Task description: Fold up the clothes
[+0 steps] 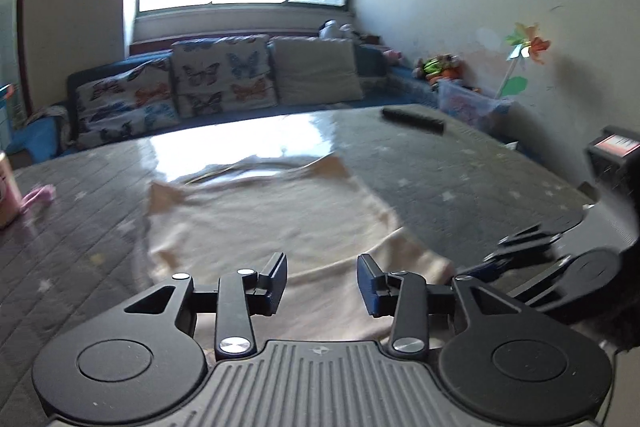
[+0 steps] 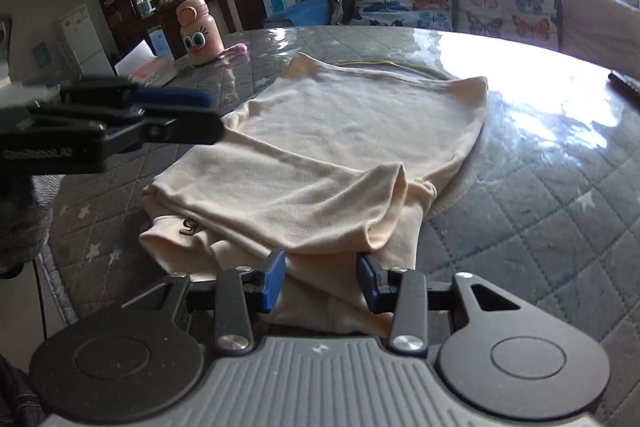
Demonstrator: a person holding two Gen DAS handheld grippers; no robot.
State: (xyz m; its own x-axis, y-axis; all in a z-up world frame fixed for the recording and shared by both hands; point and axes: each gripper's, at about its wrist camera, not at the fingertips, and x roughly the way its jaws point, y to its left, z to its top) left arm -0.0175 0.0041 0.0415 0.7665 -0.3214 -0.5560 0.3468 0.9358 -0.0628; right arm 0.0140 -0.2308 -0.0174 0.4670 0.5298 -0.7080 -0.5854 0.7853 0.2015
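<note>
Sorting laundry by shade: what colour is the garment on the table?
Pale cream-beige garment, clearest in the right wrist view.

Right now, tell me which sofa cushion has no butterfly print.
The plain beige cushion, rightmost on the sofa; the other cushions carry coloured butterflies.

The left gripper and right gripper look alike: black linkage arms with silver screws, two round black discs, and a grey ribbed plate bearing a small round emblem. The fingers carry blue pads. A red-and-white label marks the right gripper's body.
</note>
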